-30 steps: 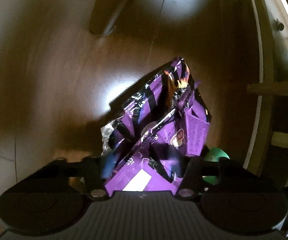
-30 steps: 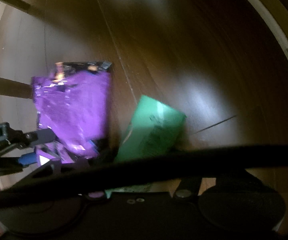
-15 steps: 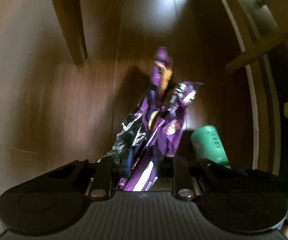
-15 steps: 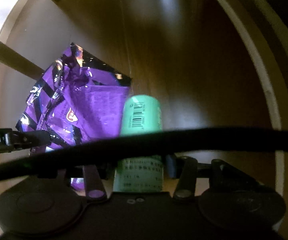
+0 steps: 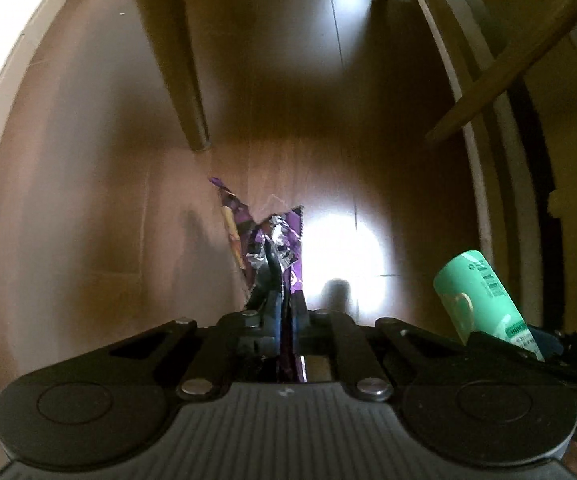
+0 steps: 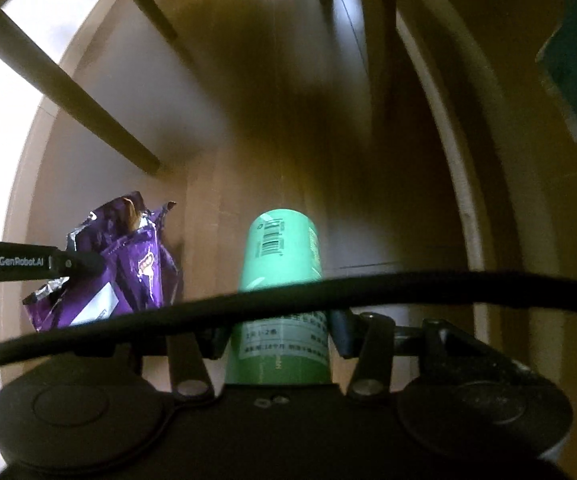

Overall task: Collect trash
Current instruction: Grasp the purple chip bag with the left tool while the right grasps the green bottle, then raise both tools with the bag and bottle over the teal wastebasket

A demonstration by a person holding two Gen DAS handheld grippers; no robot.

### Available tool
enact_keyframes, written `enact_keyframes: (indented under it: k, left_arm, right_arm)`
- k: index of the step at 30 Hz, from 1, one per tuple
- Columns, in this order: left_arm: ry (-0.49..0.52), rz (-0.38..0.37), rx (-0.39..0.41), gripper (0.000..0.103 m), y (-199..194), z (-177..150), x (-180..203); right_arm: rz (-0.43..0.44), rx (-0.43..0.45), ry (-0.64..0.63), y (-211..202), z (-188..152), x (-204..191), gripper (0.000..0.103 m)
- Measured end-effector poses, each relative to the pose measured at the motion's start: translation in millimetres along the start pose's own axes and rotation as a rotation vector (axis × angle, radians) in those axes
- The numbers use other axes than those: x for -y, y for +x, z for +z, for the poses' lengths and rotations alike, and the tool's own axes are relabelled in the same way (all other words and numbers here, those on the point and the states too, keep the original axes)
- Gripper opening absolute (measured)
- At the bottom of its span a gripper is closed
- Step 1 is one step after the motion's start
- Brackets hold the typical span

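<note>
Two grips: each tool carries one piece of trash, both lifted above the floor
Wooden floor (image 5: pixel 88 200): brown boards with a bright glare patch; fills most of both views under the held items
Chair legs (image 5: pixel 188 92): pale wooden legs stand on the floor ahead; angled rungs cross the upper right of the left view and the upper left of the right view
Left gripper (image 5: pixel 286 312): fingers pressed nearly together, clamped on the purple wrapper; in the right view one of its black fingers (image 6: pixel 76 265) reaches in from the left edge and bites the wrapper's side
Right gripper (image 6: pixel 280 332): fingers closed against both sides of the green can's lower body
Green can (image 6: pixel 282 264): pale green cylinder with a barcode near its far end and printed text near the gripper; points forward along the fingers; in the left view it appears at the right, tilted, well apart from the wrapper
Purple wrapper (image 5: pixel 276 236): crumpled foil bag, silver lining showing, seen edge-on between the left fingers; in the right view it hangs just left of the can, not touching it
Black cable (image 6: pixel 288 300): arcs across the right view in front of the can
</note>
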State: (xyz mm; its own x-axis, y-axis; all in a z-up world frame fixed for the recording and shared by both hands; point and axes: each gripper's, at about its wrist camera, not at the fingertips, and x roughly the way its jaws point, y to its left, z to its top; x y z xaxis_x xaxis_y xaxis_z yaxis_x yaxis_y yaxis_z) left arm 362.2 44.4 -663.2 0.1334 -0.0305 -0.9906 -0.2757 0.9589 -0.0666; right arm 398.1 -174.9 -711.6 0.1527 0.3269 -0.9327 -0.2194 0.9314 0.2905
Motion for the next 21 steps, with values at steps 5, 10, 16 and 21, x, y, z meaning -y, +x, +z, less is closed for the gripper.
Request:
enact_keyframes:
  k: [5, 10, 16, 21]
  left_arm:
    - [-0.011, 0.005, 0.023, 0.004, -82.0, 1.1, -1.1]
    - [0.007, -0.026, 0.079, 0.004, -181.0, 9.4, 4.1]
    - [0.008, -0.102, 0.178, 0.004, -300.4, 30.5, 1.3]
    - [0.057, -0.158, 0.291, 0.004, -392.4, 53.6, 0.4]
  right_arm:
    - [0.033, 0.012, -0.023, -70.4, 4.1, -16.6, 0.048]
    - [0.050, 0.050, -0.037, -146.3, 22.4, -45.4, 0.048]
    - [0.064, 0.135, -0.053, -246.9, 53.7, -68.3, 0.048]
    - [0.067, 0.217, -0.113, -331.1, 79.5, -103.7, 0.048]
